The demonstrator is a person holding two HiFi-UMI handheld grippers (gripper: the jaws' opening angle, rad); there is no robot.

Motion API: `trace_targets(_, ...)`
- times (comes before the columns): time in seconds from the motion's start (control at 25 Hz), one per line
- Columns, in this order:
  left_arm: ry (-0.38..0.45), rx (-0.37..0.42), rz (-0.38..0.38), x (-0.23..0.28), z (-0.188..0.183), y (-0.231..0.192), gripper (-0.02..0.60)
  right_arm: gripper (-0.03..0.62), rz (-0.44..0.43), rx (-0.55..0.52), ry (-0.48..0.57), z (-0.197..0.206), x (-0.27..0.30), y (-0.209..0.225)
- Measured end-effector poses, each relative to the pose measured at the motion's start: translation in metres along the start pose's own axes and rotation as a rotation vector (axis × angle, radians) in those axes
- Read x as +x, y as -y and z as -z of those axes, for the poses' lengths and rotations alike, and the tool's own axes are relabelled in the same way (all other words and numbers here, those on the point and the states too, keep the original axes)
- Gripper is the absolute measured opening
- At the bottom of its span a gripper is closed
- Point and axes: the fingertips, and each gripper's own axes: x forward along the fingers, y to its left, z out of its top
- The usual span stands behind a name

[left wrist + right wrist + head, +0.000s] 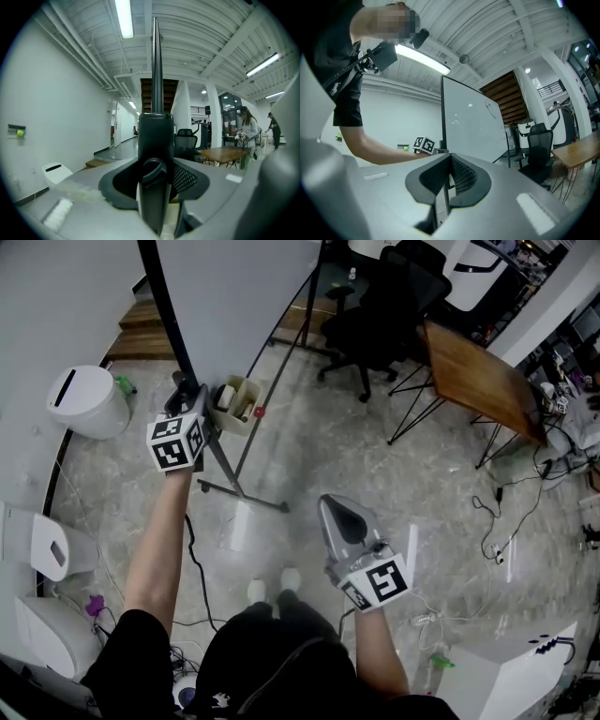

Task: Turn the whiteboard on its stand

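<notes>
The whiteboard [234,296] stands on a black tripod-like stand [239,491], seen from above in the head view. My left gripper [192,395] is at the board's black side frame [169,315], level with the marker tray [234,404]. In the left gripper view that black frame edge [156,93] rises straight up between the jaws, which are shut on it [157,173]. My right gripper [339,507] hangs apart over the floor, jaws shut with nothing in them. The right gripper view looks past its closed jaws [450,161] to the whiteboard [471,126] and the left gripper's marker cube [423,144].
A white bin [89,401] stands left of the board by the wall. Behind the board are a black office chair [384,306] and a wooden table [478,376]. Cables [506,521] trail on the floor at right. A white box [511,676] sits at lower right.
</notes>
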Motion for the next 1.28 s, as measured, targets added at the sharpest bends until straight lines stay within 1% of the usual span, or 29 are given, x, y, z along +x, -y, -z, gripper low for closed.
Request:
trace_targets(0.36, -0.007, -0.003, -0.008, -0.035, 0.009, 0.009, 0.192, 0.005, -0.011, -0.007, 0.019, -0.003, -0.011, -0.011)
trace_targets(0.76, -0.008, 0.013, -0.004, -0.077, 0.016, 0.016, 0.193, 0.005, -0.025, -0.014, 0.035, -0.01, -0.012, -0.025)
trace_targets(1.28, 0.012, 0.05, 0.023, -0.08, 0.017, 0.018, 0.202, 0.005, -0.031, -0.04, 0.044, -0.018, -0.008, -0.035)
